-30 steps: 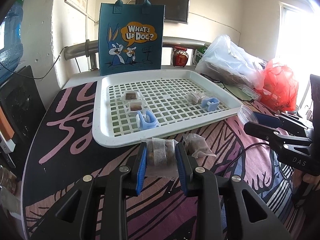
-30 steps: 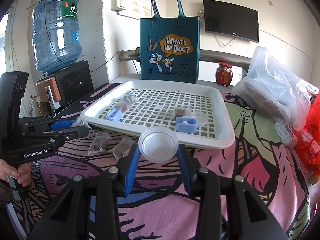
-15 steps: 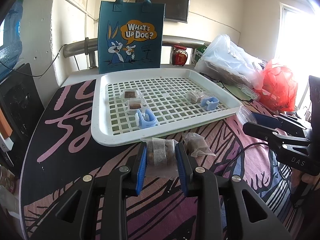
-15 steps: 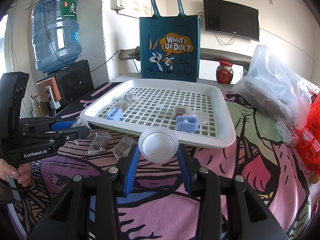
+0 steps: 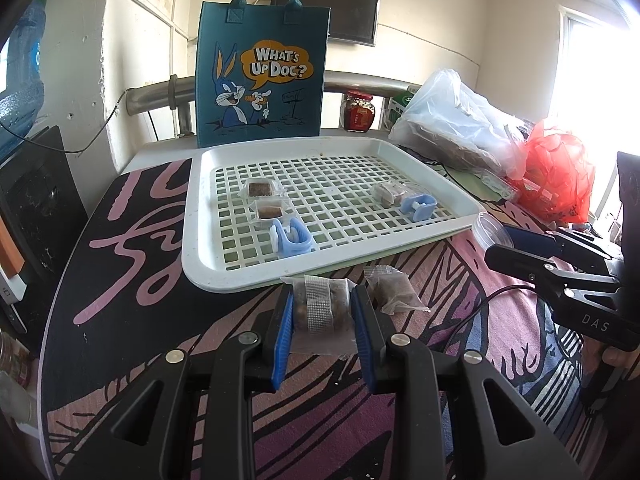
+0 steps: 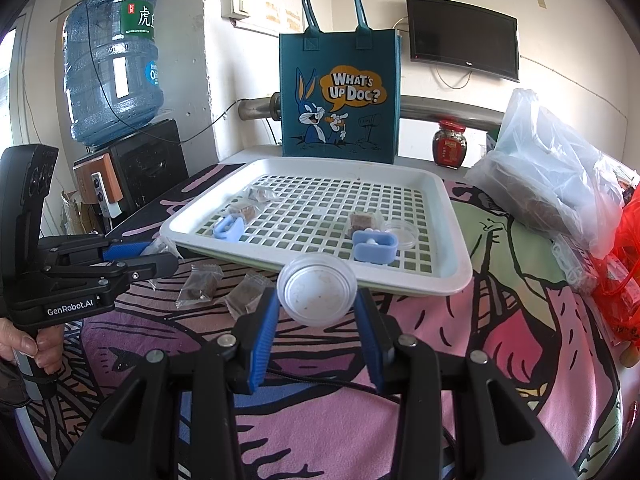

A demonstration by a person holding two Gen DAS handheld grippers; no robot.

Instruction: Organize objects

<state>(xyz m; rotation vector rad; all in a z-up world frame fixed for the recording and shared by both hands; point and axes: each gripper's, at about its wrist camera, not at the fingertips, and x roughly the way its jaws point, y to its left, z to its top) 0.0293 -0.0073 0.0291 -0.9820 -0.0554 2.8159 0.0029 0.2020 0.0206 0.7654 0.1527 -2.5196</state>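
My left gripper (image 5: 320,308) is shut on a clear snack packet (image 5: 319,309) with brown pieces, held just in front of the white slotted tray (image 5: 208,276). My right gripper (image 6: 317,296) is shut on a clear round plastic cup (image 6: 317,290), held above the cloth before the tray's (image 6: 452,280) near rim. In the tray lie two wrapped brown squares (image 5: 269,211), another wrapped piece (image 5: 385,193) and two blue clips (image 5: 291,237) (image 5: 418,205). A loose packet (image 5: 394,292) lies on the cloth to the right of my left gripper; two such packets (image 6: 200,286) (image 6: 246,294) show in the right wrist view.
A teal cartoon tote bag (image 5: 262,76) stands behind the tray. A red jar (image 5: 358,112), a clear plastic bag (image 5: 456,128) and a red bag (image 5: 560,168) crowd the right side. A water jug (image 6: 112,68) on a black cabinet stands at the left.
The tray sits slightly nearer and lower in both views; both grippers keep hold of their objects with little other motion.
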